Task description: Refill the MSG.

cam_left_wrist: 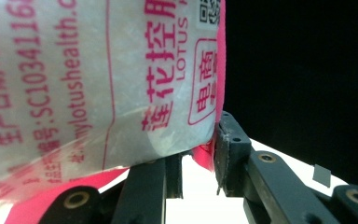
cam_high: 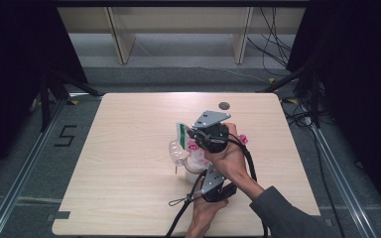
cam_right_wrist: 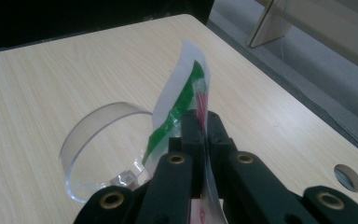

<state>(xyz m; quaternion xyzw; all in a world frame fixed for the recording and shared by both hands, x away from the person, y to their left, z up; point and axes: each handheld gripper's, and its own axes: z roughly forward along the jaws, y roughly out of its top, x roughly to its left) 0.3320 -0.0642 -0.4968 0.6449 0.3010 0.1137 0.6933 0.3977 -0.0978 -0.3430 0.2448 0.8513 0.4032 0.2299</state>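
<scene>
While both hands work close together near the middle of the desk point(cam_high: 129, 148), the high view shows the right claw point(cam_high: 192, 135) over a white snack pouch point(cam_high: 182, 135) with a green strip, and the left claw point(cam_high: 202, 184) just nearer the person, low against the same pouch's pink-printed body. A clear plastic cup point(cam_high: 178, 157) stands touching the pouch on its left side.

Seen from the left gripper view, the left claw point(cam_left_wrist: 200, 163) is clamped on the pouch's point(cam_left_wrist: 88, 84) lower pink edge, one pad pressed against the seam; the printed white film bulges above the jaws.

From the right gripper view, the right claw point(cam_right_wrist: 204, 128) is pinched tight on the pouch's point(cam_right_wrist: 177, 88) thin top edge, which stands upright between the jaws, its green strip facing the cup point(cam_right_wrist: 98, 144). That cup sits just beside the pouch, mouth open, with a little something at its bottom that I cannot make out.

I judge the step in hand to be opening the pouch beside the cup: bottom anchored, top gripped. Next, the right hand probably needs to pull or tear the top edge away while the left keeps the body steady, and the pouch must stay upright so nothing spills short of the cup.
</scene>
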